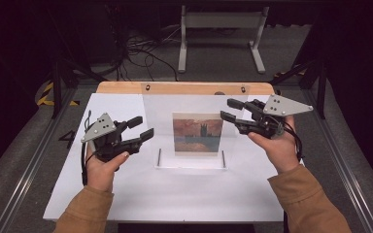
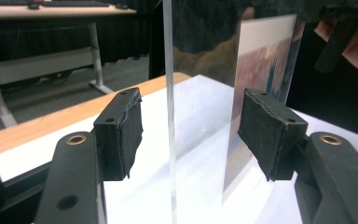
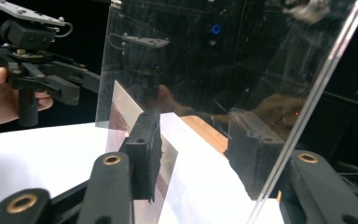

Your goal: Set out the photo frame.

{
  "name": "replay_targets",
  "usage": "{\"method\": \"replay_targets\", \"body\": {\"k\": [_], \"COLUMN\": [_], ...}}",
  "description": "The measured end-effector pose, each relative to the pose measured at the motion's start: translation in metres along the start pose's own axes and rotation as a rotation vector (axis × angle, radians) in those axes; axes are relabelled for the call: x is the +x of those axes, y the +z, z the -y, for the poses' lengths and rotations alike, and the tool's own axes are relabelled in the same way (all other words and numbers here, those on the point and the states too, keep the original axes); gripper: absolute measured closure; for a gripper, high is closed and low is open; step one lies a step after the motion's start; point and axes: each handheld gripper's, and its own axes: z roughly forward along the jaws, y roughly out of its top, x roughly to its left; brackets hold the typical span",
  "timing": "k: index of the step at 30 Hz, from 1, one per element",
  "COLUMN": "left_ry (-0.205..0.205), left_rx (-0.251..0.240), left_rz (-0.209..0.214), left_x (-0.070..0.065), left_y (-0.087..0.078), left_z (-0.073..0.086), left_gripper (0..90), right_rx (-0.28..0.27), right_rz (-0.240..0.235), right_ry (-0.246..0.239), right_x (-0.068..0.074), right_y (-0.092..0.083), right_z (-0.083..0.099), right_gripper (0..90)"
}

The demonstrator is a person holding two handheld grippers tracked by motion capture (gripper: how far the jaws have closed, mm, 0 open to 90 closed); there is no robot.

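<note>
High view: clear acrylic panel (image 1: 190,127) is standing upright mid-table w/ a painted picture (image 1: 197,132) inside; left gripper (image 1: 140,128) & right gripper (image 1: 232,109) are flanking its side edges, both spread, gripping nothing. In each gripper view the thin glossy edge is sitting btwn foam-padded jaws, untouched

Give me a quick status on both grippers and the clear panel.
Left gripper open, jaws straddling the panel's left edge. Right gripper open, straddling its right edge. Panel upright on the table, picture inside. Nothing in the way.
</note>
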Motion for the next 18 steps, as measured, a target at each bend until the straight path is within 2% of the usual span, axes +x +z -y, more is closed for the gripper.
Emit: {"method": "replay_targets", "body": {"k": [5, 7, 11, 16, 18], "left_ry": [-0.014, -0.019, -0.025, -0.011, -0.022], "left_rx": [0.024, 0.021, 0.026, 0.028, 0.027], "left_rz": [-0.009, -0.009, -0.002, -0.005, -0.009], "left_x": [0.002, 0.003, 0.003, 0.000, 0.000], "left_y": [-0.003, -0.004, -0.006, -0.015, -0.020], "left_z": [0.011, 0.013, 0.015, 0.019, 0.025], "left_gripper": [36.4, 36.3, 34.5, 31.2, 25.5], "right_rx": [0.036, 0.043, 0.061, 0.082, 0.095], "right_rz": [0.019, 0.025, 0.056, 0.107, 0.152], "right_ry": [0.016, 0.017, 0.022, 0.036, 0.024], "right_x": [0.000, 0.000, 0.002, 0.004, 0.007], "right_y": [0.004, 0.003, 0.000, -0.012, -0.026], "right_z": [0.001, 0.002, 0.001, 0.003, 0.006], "right_gripper": [37.5, 36.3, 26.7, 21.5, 21.1]}}
